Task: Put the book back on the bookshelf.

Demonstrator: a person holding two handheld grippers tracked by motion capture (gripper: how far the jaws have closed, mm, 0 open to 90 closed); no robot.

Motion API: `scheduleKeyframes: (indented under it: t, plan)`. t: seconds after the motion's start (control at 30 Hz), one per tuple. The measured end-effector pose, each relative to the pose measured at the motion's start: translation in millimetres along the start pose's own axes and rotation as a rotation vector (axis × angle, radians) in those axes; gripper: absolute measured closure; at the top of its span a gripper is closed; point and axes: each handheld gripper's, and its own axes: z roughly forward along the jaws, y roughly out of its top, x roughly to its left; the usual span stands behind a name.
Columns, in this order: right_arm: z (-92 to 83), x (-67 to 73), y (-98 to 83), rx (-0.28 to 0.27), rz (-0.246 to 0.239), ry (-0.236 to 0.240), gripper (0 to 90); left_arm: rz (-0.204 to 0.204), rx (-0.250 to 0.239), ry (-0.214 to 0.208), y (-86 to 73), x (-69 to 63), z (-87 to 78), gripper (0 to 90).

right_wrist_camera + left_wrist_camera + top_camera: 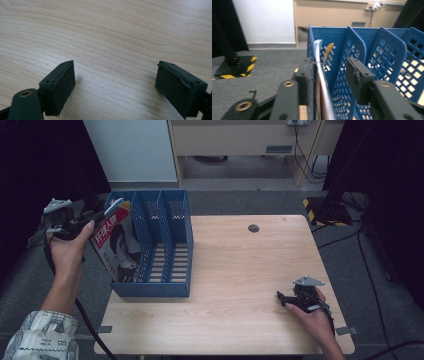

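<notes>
A blue file rack (150, 289) with three slots stands at the left end of the wooden table (240, 270). A magazine (117, 245) with a red and white cover leans in its leftmost slot, top corner above the rim. My left gripper (109, 211) is at that top corner, held by a hand. In the left gripper view the jaws (330, 67) stand apart; the magazine's edge (320, 65) lies against one pad and the other pad is off it, over the rack's divider (354, 47). My right gripper (281, 298) rests open at the table's right front, with bare table wood (100, 30) between its jaws (115, 72).
A dark round hole (254, 228) sits near the table's far edge. Beyond the table lie grey carpet, a yellow-and-black striped block (320, 210) with cables (360, 245), and a pale cabinet (135, 150). Black curtains hang at both sides.
</notes>
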Motion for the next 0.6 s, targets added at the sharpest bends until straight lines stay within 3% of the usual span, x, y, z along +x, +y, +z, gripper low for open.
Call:
scheduleKeyframes:
  t: [0.2, 0.47, 0.6]
  plan:
    - [0.1, 0.0, -0.1, -0.001, -0.001, 0.000, 16.2, 0.013, 0.054, -0.002, 8.4, -0.5, 10.9, 51.8]
    - [0.0, 0.0, -0.1, -0.002, -0.001, 0.000, 16.2, 0.047, 0.151, 0.044, 5.2, 1.2, 23.7, 54.9]
    - [0.0, 0.1, -0.1, -0.002, -0.001, 0.000, 16.2, 0.040, 0.166, 0.051, 4.3, 2.3, 25.8, 57.7]
